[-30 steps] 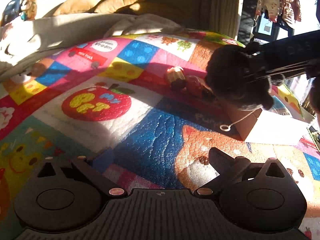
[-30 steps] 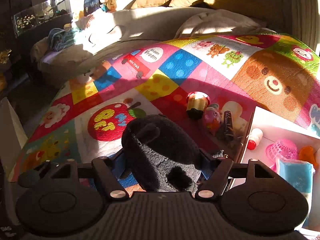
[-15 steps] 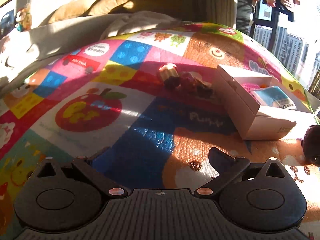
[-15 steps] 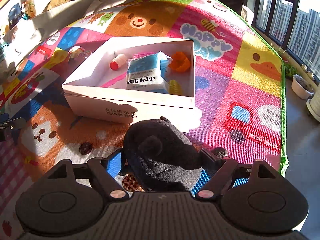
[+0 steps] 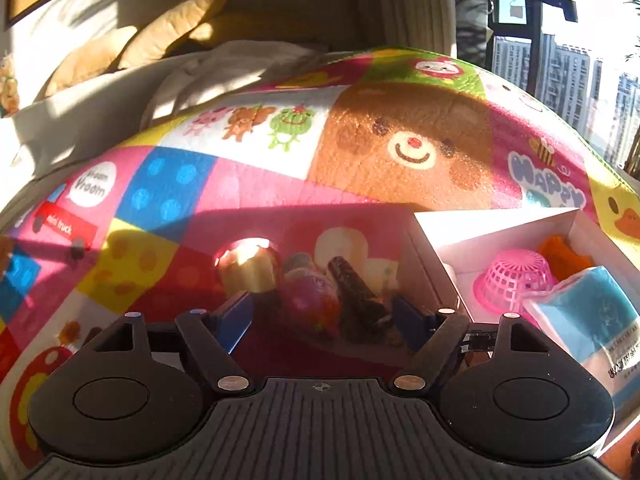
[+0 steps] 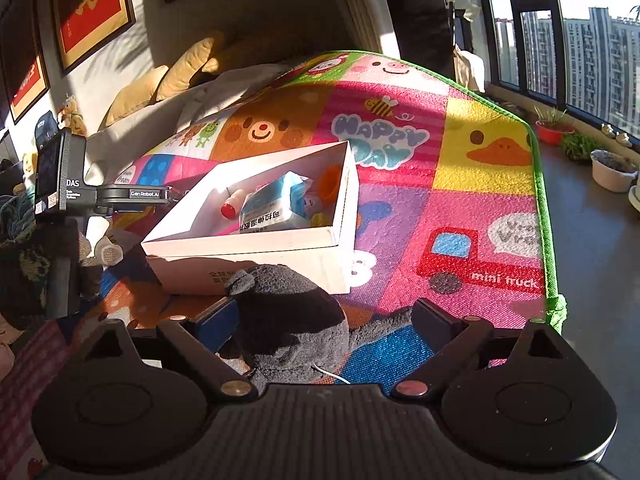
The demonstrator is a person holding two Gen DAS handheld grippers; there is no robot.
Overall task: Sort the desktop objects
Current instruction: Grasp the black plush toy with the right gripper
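Your colourful cartoon play mat (image 6: 460, 168) carries everything: the white cardboard box (image 6: 256, 258), a dark grey plush toy (image 6: 288, 320) just in front of it, and beside the box a cupcake toy (image 5: 250, 266), pink egg (image 5: 314, 304) and dark cone (image 5: 354, 292).

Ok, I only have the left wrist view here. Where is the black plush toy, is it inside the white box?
Observer: No. The black plush toy lies on the mat, just in front of the near wall of the white box.
Operator: Is the right gripper gripping it?
Observer: No. The right gripper has its fingers on either side of the toy and they are opening. One finger already stands clear of it.
Operator: Anything in the box that my view hides?
Observer: A small red-capped bottle lies beside the blue pack.
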